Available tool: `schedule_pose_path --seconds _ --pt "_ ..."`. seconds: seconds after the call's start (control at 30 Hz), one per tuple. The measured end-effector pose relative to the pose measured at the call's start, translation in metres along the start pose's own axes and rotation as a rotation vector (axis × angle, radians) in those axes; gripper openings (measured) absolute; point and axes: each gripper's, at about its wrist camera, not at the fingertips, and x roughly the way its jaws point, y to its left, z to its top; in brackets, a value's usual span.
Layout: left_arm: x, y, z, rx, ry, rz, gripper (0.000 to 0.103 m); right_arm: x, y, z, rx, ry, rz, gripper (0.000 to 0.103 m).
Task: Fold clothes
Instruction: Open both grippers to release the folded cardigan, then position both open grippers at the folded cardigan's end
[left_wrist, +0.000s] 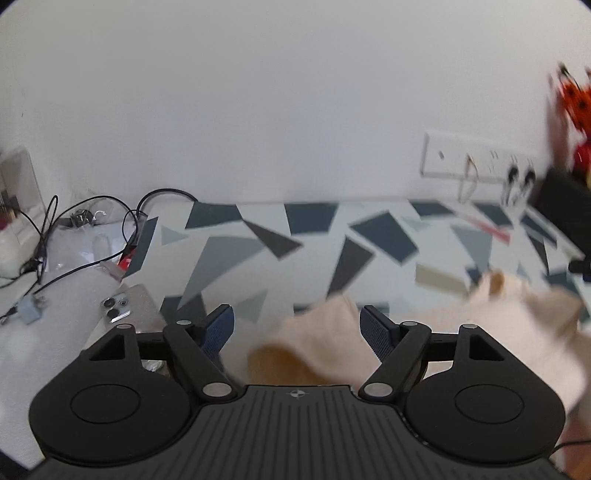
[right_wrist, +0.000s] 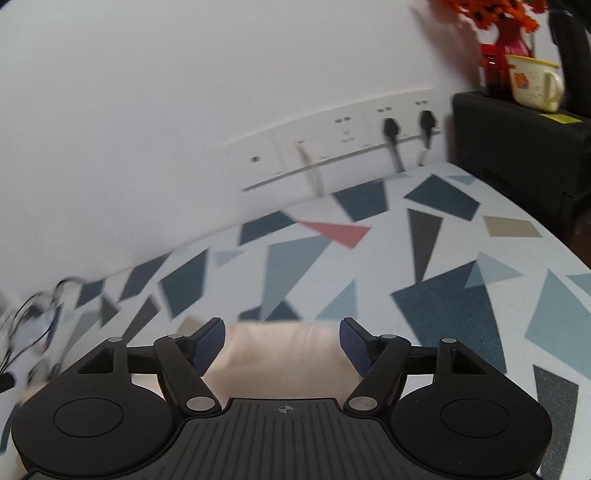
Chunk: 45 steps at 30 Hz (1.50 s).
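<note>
Left wrist view. The left gripper (left_wrist: 297, 325) fills the lower part of the frame, its jaws standing wide apart. The blue pads (left_wrist: 219, 326) press on nothing. A cream garment (left_wrist: 325, 343), blurred, lies in the gap between the jaws and spreads toward the lower right, where a second bunched part of it rises near the right edge; whether it touches the right pad cannot be told. It lies on a table (left_wrist: 266, 236) covered with a pattern of dark blue, grey and pale triangles, which crosses the middle of the frame. At centre left a phone (left_wrist: 127, 306) lies camera side up, beside tangled black cables (left_wrist: 74, 221) and a small grey plug adapter (left_wrist: 31, 308). A white socket strip (left_wrist: 476, 158) is fixed to the wall at upper right, with orange flowers (left_wrist: 572, 99) at the right edge.

Right wrist view. The right gripper (right_wrist: 282, 339) occupies the lower frame, its jaws likewise spread, nothing clamped. The cream garment (right_wrist: 280, 358) lies in the gap just beyond the gripper body, at lower centre. The patterned table (right_wrist: 443, 258) runs from lower left to right. The socket strip (right_wrist: 332, 144) with two black plugs (right_wrist: 391, 127) sits at centre. At upper right a cream mug (right_wrist: 532, 86) and a red vase (right_wrist: 506, 40) of orange flowers stand on a black box (right_wrist: 517, 140).
</note>
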Motion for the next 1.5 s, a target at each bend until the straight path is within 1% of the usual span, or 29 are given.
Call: schedule_pose_path --seconds 0.1,0.17,0.2,0.27,0.33,0.37,0.47,0.7,0.77,0.83,0.9,0.97,1.03,1.07,1.1,1.13,1.2,1.23,1.3,1.43,1.5 --pt "-0.008 -0.019 -0.017 0.071 0.053 -0.039 0.077 -0.010 0.011 -0.025 -0.110 0.063 0.027 0.066" --pt "-0.011 -0.035 -0.029 0.130 0.081 -0.062 0.077 -0.013 0.022 -0.047 -0.199 0.103 0.023 0.066" --pt "-0.012 -0.043 -0.035 0.162 0.089 -0.067 0.077 -0.014 0.027 -0.057 -0.243 0.122 0.021 0.066" --pt "-0.005 -0.055 -0.045 0.206 0.109 -0.050 0.077 -0.011 0.036 -0.075 -0.309 0.162 0.014 0.067" --pt "0.007 -0.060 -0.051 0.208 0.139 -0.033 0.077 -0.006 0.042 -0.085 -0.339 0.174 -0.004 0.067" --pt "0.015 -0.060 -0.052 0.193 0.154 -0.030 0.077 -0.003 0.044 -0.087 -0.347 0.176 -0.014 0.070" --pt "0.027 -0.057 -0.052 0.160 0.160 -0.033 0.077 0.007 0.047 -0.085 -0.361 0.188 -0.039 0.074" --pt "0.048 -0.047 -0.029 0.130 0.151 -0.036 0.077 0.025 0.047 -0.069 -0.341 0.202 -0.052 0.076" --pt "0.060 -0.042 -0.017 0.124 0.143 -0.033 0.077 0.032 0.047 -0.060 -0.329 0.199 -0.052 0.076" --pt "0.076 -0.036 0.002 0.121 0.122 -0.013 0.077 0.045 0.049 -0.045 -0.318 0.194 -0.051 0.076" --pt "0.094 -0.031 0.025 0.107 0.107 0.024 0.077 0.062 0.056 -0.024 -0.296 0.163 -0.066 0.075" --pt "0.112 -0.022 0.048 0.072 0.102 0.061 0.077 0.078 0.061 0.000 -0.277 0.103 -0.105 0.074" --pt "0.121 -0.010 0.066 0.028 0.089 0.087 0.077 0.092 0.064 0.023 -0.260 0.036 -0.148 0.075" --pt "0.122 -0.003 0.072 0.006 0.087 0.102 0.077 0.094 0.062 0.031 -0.239 0.030 -0.150 0.075" --pt "0.121 0.004 0.076 -0.014 0.083 0.111 0.080 0.097 0.061 0.039 -0.219 0.023 -0.152 0.075" --pt "0.117 0.012 0.077 -0.038 0.082 0.116 0.084 0.099 0.059 0.045 -0.200 0.018 -0.153 0.075" --pt "0.107 0.026 0.070 -0.088 0.104 0.097 0.088 0.094 0.053 0.046 -0.189 0.017 -0.146 0.078" --pt "0.102 0.032 0.064 -0.106 0.123 0.082 0.088 0.090 0.049 0.044 -0.185 0.018 -0.142 0.079" --pt "0.090 0.038 0.047 -0.113 0.172 0.051 0.088 0.080 0.040 0.034 -0.176 0.035 -0.134 0.079" --pt "0.058 0.038 0.005 -0.121 0.227 0.031 0.088 0.057 0.022 0.007 -0.137 0.112 -0.105 0.079" --pt "0.046 0.035 -0.015 -0.127 0.259 0.017 0.088 0.043 0.016 -0.009 -0.126 0.129 -0.111 0.079"
